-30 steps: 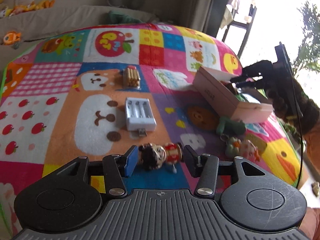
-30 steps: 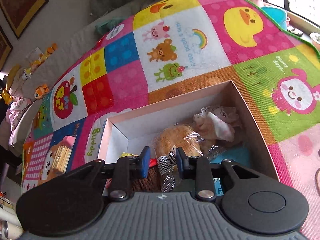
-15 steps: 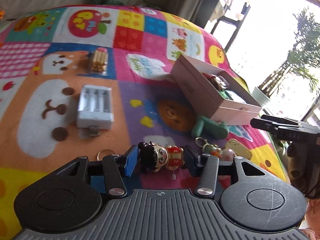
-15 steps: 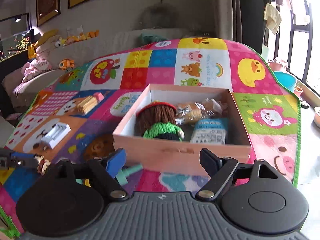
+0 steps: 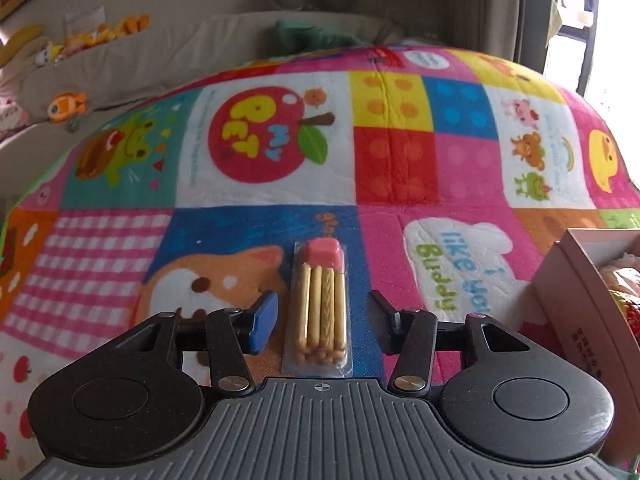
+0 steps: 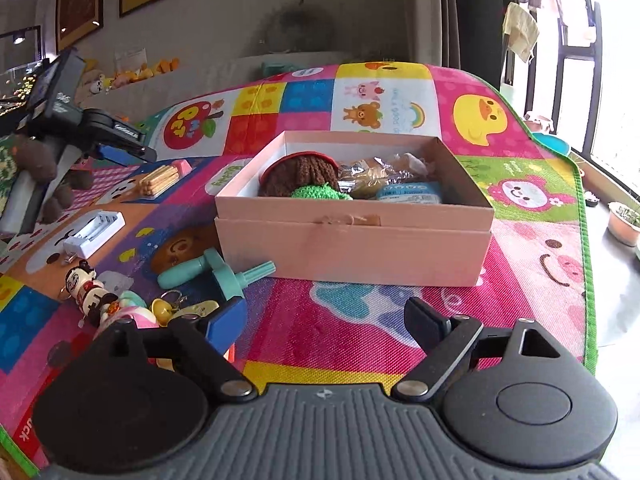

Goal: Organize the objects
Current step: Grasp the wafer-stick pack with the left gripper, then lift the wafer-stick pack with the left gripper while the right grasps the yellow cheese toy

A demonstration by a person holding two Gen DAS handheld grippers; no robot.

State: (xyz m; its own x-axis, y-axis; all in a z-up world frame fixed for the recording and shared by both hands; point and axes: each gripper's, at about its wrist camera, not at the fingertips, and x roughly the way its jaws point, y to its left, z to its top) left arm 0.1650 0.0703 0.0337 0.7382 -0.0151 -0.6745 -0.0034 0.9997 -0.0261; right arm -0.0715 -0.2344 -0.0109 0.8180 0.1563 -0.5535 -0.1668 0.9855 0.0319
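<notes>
My left gripper is open, its fingers either side of a clear pack of biscuit sticks with a pink cup lying on the colourful play mat; the pack also shows in the right wrist view. My right gripper is open and empty, low over the mat in front of the pink cardboard box. The box holds a knitted doll and wrapped snacks. The left gripper shows at the far left of the right wrist view.
On the mat left of the box lie a white battery charger, a small figurine, a teal toy and keychains. The box corner shows at the right of the left wrist view. A sofa with plush toys is behind.
My left gripper left the figurine on the mat and moved forward to straddle the biscuit pack. My right gripper backed away from the box and stays open.
</notes>
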